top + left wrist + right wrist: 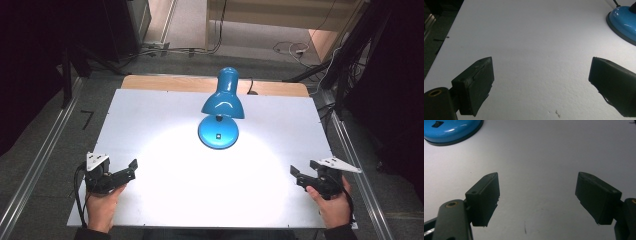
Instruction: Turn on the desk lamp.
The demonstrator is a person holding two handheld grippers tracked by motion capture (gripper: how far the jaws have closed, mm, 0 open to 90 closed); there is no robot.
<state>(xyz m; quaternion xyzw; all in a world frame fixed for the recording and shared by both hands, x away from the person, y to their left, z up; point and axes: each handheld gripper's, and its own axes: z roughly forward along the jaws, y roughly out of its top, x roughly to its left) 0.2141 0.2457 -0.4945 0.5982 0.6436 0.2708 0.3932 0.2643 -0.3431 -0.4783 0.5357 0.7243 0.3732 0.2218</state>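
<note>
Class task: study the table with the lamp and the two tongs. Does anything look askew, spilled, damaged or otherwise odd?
Nothing stands out. The glossy blue metal desk lamp stands upright on its round base at the far middle of the white table board, lit and casting a pool of light. The left tongs and right tongs rest open near the front corners, holding nothing.

The lamp (222, 102) is showing a glossy bright blue on its shade and round base, with a dark rim running around the base's edge and a small black mark on top of it. The table (150, 115) is showing plain white, glowing brightest under the lamp. Both grippers, the left gripper (131, 168) and the right gripper (296, 176), are showing matte black, each wearing a pale grey plate.
</note>
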